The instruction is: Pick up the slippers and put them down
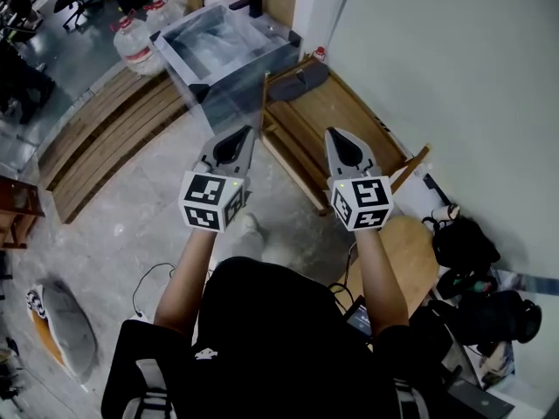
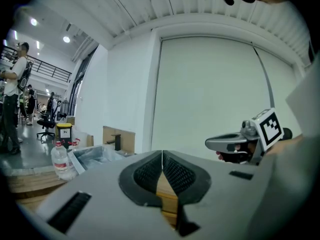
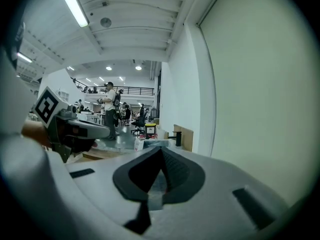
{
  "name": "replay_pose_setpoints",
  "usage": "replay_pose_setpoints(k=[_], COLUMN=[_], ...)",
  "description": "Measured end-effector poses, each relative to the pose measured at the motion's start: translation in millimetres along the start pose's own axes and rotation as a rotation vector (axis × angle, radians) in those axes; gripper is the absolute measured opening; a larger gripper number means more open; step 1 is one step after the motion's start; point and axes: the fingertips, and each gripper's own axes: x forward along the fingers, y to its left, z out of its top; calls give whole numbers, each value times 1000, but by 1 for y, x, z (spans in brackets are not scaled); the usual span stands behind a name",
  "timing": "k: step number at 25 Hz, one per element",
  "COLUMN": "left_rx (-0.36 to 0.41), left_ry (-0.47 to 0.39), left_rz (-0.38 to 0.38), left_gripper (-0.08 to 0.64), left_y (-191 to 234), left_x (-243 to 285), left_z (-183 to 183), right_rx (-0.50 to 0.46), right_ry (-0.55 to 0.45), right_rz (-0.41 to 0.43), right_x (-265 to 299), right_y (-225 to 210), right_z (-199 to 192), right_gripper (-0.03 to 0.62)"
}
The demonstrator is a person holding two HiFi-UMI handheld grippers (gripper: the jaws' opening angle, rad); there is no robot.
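Observation:
My left gripper (image 1: 248,130) and right gripper (image 1: 331,133) are held side by side at chest height, both pointing ahead, each with its jaws together and nothing between them. Ahead of them a low wooden rack (image 1: 336,116) stands against the pale wall. A dark grey elongated thing (image 1: 301,78) lies at its far end; I cannot tell whether it is a slipper. No slipper shows plainly in any view. In the left gripper view the left gripper (image 2: 162,153) has its pads touching, with the right gripper (image 2: 235,143) beside it. The right gripper view shows the right gripper (image 3: 160,148) shut too.
A clear plastic bin (image 1: 229,46) and water bottles (image 1: 135,44) stand beyond the rack. Wooden planks (image 1: 105,138) lie at the left, a round wooden stool (image 1: 412,253) and black bags (image 1: 472,256) at the right. People (image 3: 110,109) stand far off in the hall.

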Motion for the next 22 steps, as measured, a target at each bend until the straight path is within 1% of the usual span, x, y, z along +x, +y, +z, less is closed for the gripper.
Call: replay_pose_setpoints(k=[6, 11, 16, 22], left_rx=[-14, -43, -51, -56], left_ry=[15, 23, 35, 63], left_rz=[-24, -43, -61, -101], left_gripper=[6, 6, 6, 6], left_y=[45, 85, 124, 155], left_x=[41, 68, 91, 111], left_z=[10, 17, 16, 7], right_rx=[-3, -2, -5, -5], right_ry=[25, 41, 65, 76], right_rz=[-7, -17, -23, -42], right_x=[60, 110, 155, 190], right_y=[-11, -14, -11, -13], right_z=[12, 20, 20, 19], right_gripper=[-14, -14, -14, -14])
